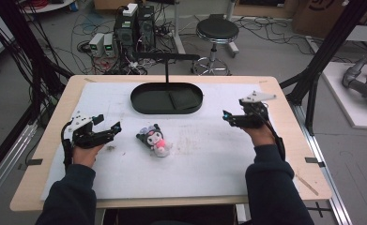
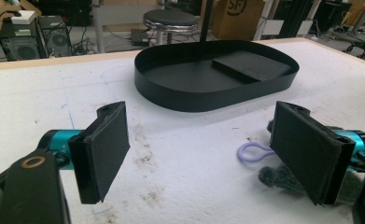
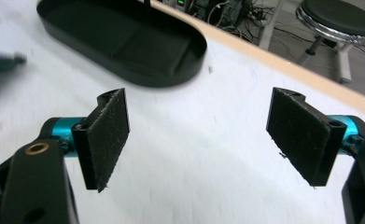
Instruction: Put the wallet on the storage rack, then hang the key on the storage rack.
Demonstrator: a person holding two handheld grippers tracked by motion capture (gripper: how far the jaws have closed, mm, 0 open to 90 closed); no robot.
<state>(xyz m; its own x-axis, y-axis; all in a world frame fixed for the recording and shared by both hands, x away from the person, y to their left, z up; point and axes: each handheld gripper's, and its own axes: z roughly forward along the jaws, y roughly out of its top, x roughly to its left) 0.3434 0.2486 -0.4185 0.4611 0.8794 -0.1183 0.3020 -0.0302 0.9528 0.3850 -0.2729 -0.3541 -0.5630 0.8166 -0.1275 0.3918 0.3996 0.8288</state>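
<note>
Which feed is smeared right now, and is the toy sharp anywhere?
Right gripper view: table and black tray are motion-blurred. Left gripper view: crisp, but the plush toy is half hidden behind a jaw. High view: soft, low-detail, toy still recognisable; lighting even, no glare.

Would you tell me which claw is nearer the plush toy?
Left. The left claw sits just left of the plush toy; the right claw is far off to its right.
</note>
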